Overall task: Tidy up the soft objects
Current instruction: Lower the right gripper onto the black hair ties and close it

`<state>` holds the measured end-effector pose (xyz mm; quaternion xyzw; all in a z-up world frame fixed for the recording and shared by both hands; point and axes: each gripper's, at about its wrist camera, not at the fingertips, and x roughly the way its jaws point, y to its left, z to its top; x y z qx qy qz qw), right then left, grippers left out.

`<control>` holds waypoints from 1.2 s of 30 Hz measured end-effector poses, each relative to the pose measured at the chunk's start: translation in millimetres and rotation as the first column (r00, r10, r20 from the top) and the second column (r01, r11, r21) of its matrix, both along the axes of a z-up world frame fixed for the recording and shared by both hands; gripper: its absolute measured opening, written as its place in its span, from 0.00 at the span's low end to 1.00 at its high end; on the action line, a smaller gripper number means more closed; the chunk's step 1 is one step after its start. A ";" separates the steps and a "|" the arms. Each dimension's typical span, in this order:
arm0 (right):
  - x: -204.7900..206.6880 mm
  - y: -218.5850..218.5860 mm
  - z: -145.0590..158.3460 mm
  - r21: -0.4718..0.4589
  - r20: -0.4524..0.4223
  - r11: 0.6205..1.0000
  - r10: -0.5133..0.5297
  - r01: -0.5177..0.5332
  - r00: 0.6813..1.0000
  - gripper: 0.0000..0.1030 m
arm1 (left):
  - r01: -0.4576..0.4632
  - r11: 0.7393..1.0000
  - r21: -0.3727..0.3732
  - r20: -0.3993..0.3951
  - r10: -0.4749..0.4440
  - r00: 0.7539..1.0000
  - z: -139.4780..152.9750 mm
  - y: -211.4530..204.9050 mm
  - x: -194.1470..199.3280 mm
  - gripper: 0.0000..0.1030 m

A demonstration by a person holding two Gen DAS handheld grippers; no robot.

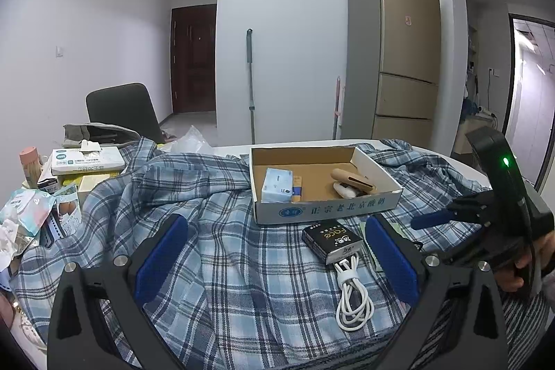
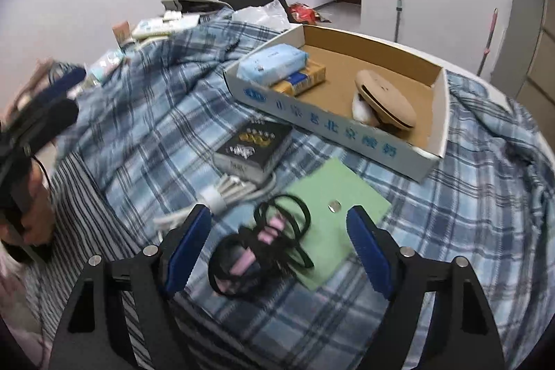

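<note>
Your right hand-held gripper [image 2: 277,233] hangs released over the black cable bundle [image 2: 260,252] lying on the green card [image 2: 347,193]; center it, close low, catch only cable; left hand-held gripper [image 1: 274,252] is released too

The right gripper [image 2: 277,240] stands with jaws apart over a bundle of black cable with pink ties [image 2: 258,252], which lies partly on a green card [image 2: 341,193], near the cardboard box [image 2: 347,134] on the plaid cloth [image 2: 156,127].
</note>
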<state>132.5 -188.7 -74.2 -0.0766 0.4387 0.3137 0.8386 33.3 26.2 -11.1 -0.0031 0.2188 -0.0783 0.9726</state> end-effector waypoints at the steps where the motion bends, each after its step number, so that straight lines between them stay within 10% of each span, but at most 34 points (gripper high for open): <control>1: 3.3 0.3 0.0 0.016 -0.007 1.000 0.000 0.000 1.000 0.78 | 0.000 1.000 -0.001 -0.001 0.000 1.000 -0.2 -0.4 0.1 1.00; 7: 12.2 3.7 -1.3 0.099 -0.048 0.994 0.050 -0.045 0.998 0.76 | 0.004 1.000 0.000 -0.005 -0.004 1.000 -1.4 0.1 1.0 1.00; 14: 0.9 1.2 -13.3 0.140 -0.201 0.987 0.108 -0.081 0.974 0.50 | 0.003 1.000 -0.008 -0.007 -0.003 1.000 -1.4 1.0 0.5 1.00; 36: -51.8 8.5 -11.8 -0.204 -0.039 0.956 0.209 -0.212 0.977 0.71 | 0.001 1.000 -0.006 -0.012 -0.001 1.000 -2.2 0.6 2.6 1.00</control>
